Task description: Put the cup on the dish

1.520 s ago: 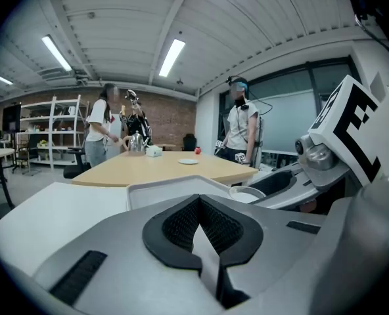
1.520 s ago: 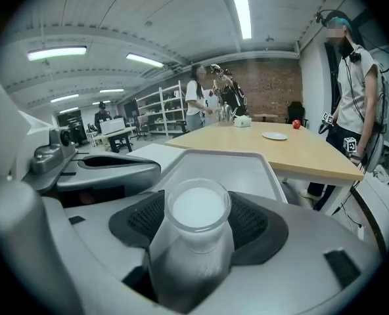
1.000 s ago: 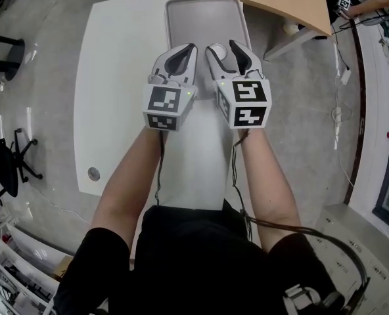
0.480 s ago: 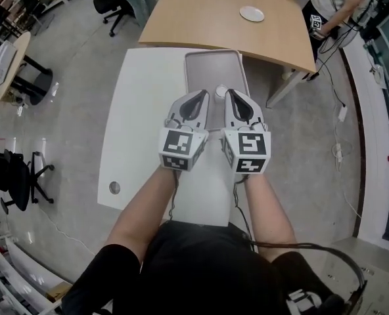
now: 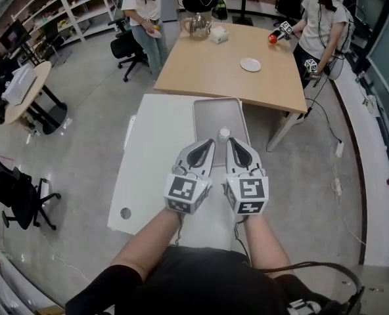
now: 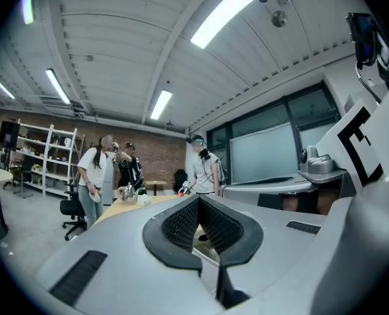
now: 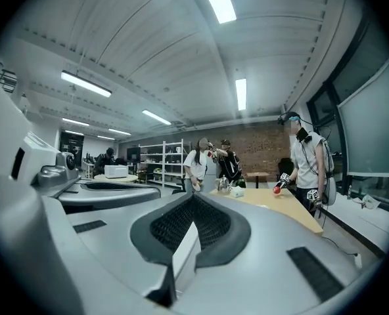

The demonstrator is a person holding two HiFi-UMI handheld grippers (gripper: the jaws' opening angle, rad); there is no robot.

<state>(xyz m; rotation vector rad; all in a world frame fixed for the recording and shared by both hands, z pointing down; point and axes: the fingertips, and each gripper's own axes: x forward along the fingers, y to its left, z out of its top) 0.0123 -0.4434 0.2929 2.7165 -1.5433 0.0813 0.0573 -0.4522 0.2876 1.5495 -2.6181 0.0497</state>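
Both grippers sit higher than a second ago. Right gripper [image 5: 232, 144]: fingers then spread around the small white cup [image 5: 225, 134], now fully closed, empty. Left gripper [image 5: 209, 145]: fingers closed, empty. Cup stands on the grey rectangular tray [image 5: 207, 113] on the white surface [image 5: 155, 149], just ahead of the fingertips.

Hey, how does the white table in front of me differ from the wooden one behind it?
The white table is white and carries a grey tray with a small white cup on it; the wooden table is tan and carries a kettle, a box and a small white plate. The white table looks narrower than the wooden table. Both are flat-topped and stand next to each other.
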